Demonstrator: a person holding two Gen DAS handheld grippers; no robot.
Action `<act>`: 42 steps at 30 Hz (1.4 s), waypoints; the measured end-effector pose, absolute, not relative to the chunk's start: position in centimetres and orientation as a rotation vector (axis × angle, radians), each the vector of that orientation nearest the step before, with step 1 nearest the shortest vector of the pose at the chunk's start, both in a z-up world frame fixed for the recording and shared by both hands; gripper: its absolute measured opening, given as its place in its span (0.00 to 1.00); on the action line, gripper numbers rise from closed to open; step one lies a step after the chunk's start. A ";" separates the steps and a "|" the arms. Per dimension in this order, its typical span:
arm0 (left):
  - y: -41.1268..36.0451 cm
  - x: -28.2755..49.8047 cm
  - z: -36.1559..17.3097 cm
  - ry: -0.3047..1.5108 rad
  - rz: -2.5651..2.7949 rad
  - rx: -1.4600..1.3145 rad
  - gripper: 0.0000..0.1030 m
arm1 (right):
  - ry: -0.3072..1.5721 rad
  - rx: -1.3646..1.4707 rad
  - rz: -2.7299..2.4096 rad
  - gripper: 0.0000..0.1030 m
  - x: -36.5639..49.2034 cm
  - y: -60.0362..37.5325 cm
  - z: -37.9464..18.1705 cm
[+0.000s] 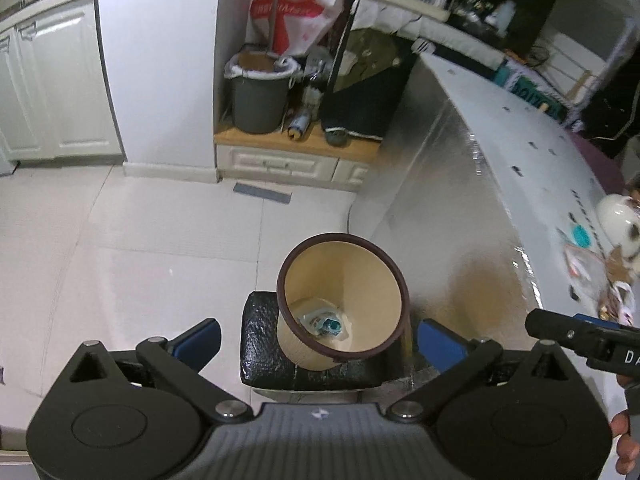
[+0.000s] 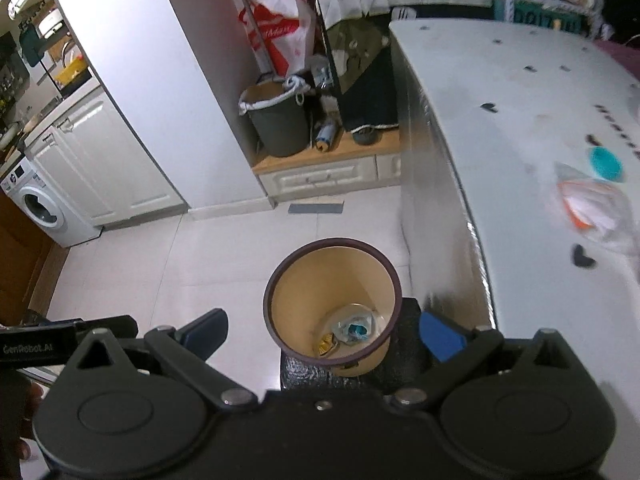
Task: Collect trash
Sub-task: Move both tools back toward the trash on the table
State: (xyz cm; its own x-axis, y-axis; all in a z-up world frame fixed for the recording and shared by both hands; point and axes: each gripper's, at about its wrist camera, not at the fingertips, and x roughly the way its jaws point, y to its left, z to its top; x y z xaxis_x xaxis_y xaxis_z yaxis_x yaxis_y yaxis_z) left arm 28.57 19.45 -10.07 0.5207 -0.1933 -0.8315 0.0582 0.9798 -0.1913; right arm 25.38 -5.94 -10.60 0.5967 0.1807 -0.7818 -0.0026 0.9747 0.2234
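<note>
Trash (image 1: 326,322), item one: crumpled clear film with a teal scrap, lying at the bottom of the tan bin (image 1: 384,280), which is standing on a black pebbled stool (image 1: 260,344) beside the white table (image 1: 532,184). Left wrist view: the left gripper (image 1: 318,340) is hanging above the bin mouth with its blue-padded tongs spread wide and nothing between them; the bin is showing as a tapered round bucket, smooth matte inside, finely ribbed outside, with a dark brown rim band. More litter (image 1: 612,280) is sitting on the table's far right, blurred, beside a glossy white rounded vessel (image 1: 618,216) of uncertain kind. The right gripper (image 1: 576,336) is entering at the right edge; its tongs cannot be judged here. Right wrist view: the right gripper (image 2: 324,332) is likewise hovering over the bin (image 2: 296,292), tongs wide and empty; inside, the clear film wad (image 2: 354,326) is lying next to a small gold wrapper (image 2: 326,346). On the table (image 2: 500,92), a clear plastic bag (image 2: 596,208) with orange and white contents is resting near a teal cap (image 2: 606,164), both still uncollected. Risks, as judged: the bin is sitting near the stool's edge, so a knock from either gripper could be tipping it; the thin, slippery bag could be sliding out of the pads; the cap, small and round, could be rolling away if nudged.
</note>
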 end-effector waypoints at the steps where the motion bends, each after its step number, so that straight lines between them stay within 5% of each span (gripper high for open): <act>1: 19.6 27.7 -9.6 1.002 -0.163 -0.140 1.00 | 0.918 0.202 0.100 1.00 24.6 -5.8 -10.1; 18: 14.8 20.9 -4.9 0.924 -0.287 -0.050 1.00 | 0.808 0.256 -0.112 1.00 13.6 -11.8 -5.2; 42: -11.6 21.4 -5.2 0.900 -0.337 -0.092 1.00 | 0.775 0.169 -0.151 1.00 11.7 -37.5 -5.8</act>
State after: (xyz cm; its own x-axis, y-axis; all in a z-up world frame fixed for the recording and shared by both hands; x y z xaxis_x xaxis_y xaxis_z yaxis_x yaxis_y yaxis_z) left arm 21.43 -11.60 -5.15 0.5731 -0.3251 -0.7523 0.2483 0.9437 -0.2187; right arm 11.73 -37.54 -5.83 0.7045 -0.0737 -0.7058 0.1974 0.9757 0.0953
